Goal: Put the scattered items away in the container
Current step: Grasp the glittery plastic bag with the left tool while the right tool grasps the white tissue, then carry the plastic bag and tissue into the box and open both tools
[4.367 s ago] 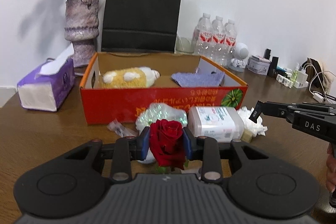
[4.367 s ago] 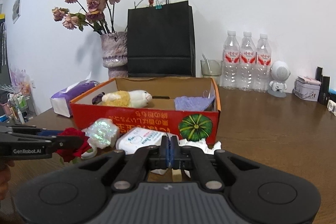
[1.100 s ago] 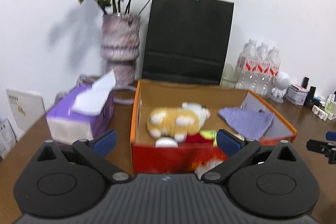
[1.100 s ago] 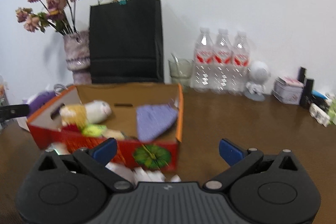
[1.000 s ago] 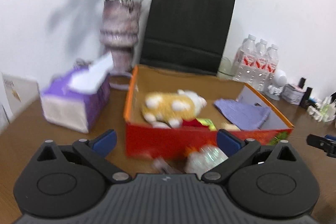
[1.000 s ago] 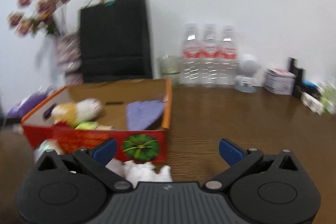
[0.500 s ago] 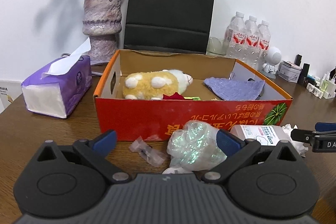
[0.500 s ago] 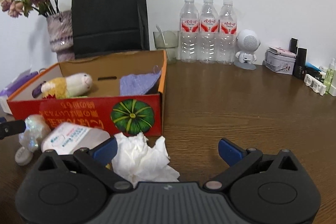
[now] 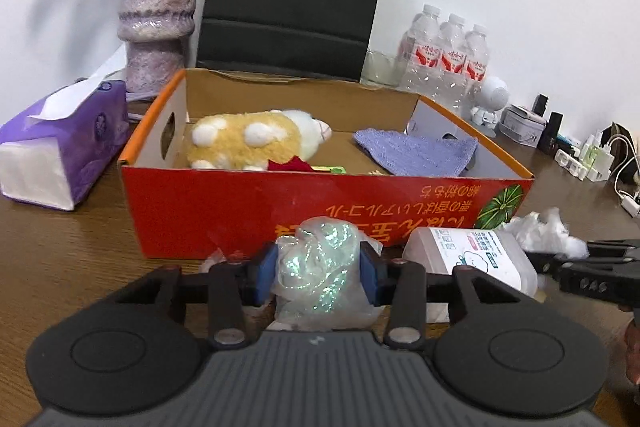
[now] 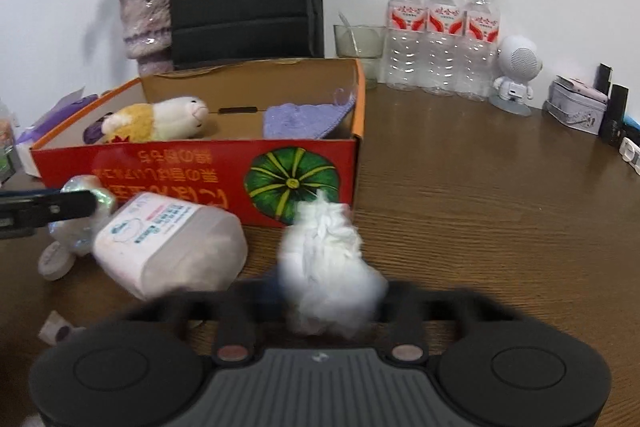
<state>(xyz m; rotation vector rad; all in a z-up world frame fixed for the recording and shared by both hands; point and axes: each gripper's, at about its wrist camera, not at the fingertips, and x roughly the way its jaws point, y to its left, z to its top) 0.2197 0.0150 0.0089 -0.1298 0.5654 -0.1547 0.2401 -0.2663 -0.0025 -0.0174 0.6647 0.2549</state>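
Left gripper (image 9: 318, 273) jaws closing, blue pads pressed on crumpled iridescent plastic bag (image 9: 320, 269) – on wooden table (image 10: 500, 211), just before red-orange cardboard box (image 9: 224, 211). Right gripper (image 10: 328, 297) blurred, jaws closing round crumpled white tissue wad (image 10: 328, 259) – near box's pumpkin-print corner. Yellow-white plush toy (image 9: 248, 141), lilac knitted cloth (image 9: 416, 157) inside box.
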